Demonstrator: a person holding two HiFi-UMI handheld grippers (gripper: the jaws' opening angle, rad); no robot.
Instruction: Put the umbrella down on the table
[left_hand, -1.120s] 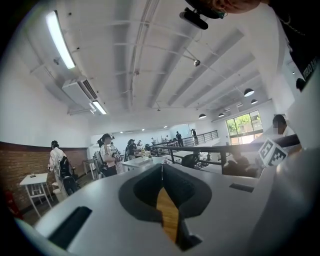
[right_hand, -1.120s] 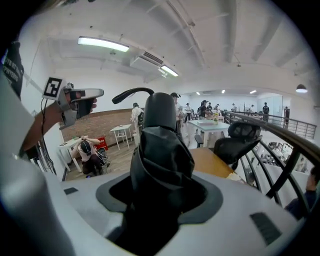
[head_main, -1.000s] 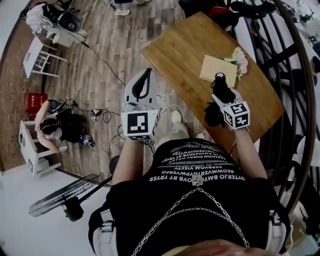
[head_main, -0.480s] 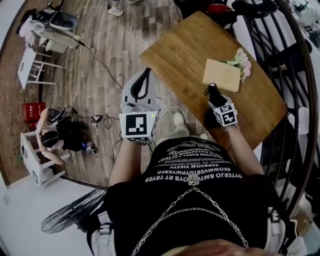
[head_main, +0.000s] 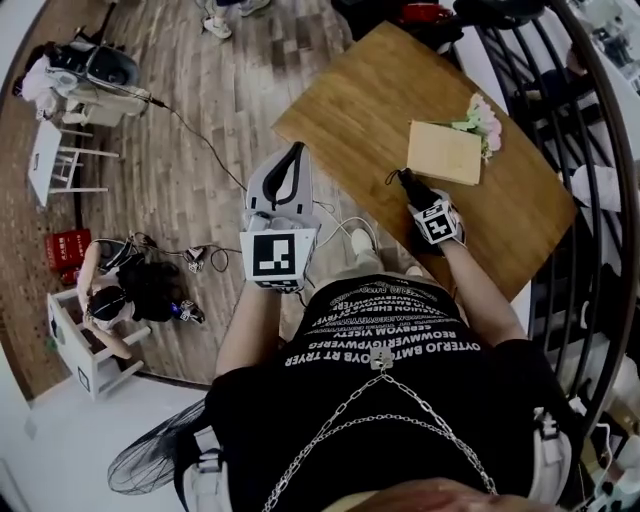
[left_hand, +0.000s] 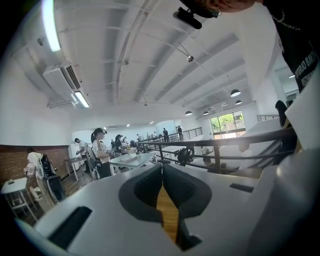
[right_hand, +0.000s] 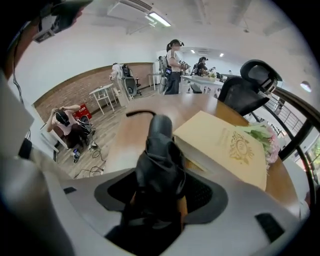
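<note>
A folded black umbrella (right_hand: 160, 150) lies along my right gripper (right_hand: 160, 187), its far end low over the wooden table (head_main: 350, 110) beside a tan book (right_hand: 225, 145). The jaws are opening around it, and thin slivers of tabletop show on either side of the fabric. From the head view the umbrella (head_main: 406, 182) pokes out ahead of the right gripper (head_main: 415, 192), just left of the book (head_main: 443, 152). My left gripper (head_main: 296, 148) hangs off the table's near edge, over the floor. Its jaws (left_hand: 161, 167) meet at the tips with nothing between them.
Pink flowers (head_main: 482, 118) lie against the book's far side. A black railing (head_main: 590, 200) runs along the right. A person (head_main: 110, 300) crouches by a white stool on the wood floor at the left, with cables nearby. Other people stand at desks in the distance.
The right gripper has sunk toward the tabletop with the umbrella and tipped further down, ending by the book's near corner. The left gripper drifted slightly forward.
</note>
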